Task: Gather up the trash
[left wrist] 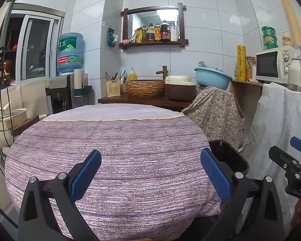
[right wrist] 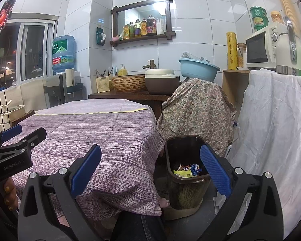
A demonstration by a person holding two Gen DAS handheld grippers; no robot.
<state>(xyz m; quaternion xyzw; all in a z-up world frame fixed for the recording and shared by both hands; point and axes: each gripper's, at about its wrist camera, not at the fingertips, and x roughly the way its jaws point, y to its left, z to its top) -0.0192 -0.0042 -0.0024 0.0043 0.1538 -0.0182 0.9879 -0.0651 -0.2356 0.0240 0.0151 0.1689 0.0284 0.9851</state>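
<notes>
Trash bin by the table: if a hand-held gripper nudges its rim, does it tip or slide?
The trash bin is tall and narrow, so a rim push probably tips it. It holds only a few wrappers, so it's likely light. Its rigid-looking wall should not flex much.

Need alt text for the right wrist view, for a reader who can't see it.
The open, empty right gripper hovers over the edge of a table under a purple cloth, beside a dark bin on the floor holding wrappers. The left gripper shows at the left edge; a cluttered tiled kitchen lies behind.
</notes>
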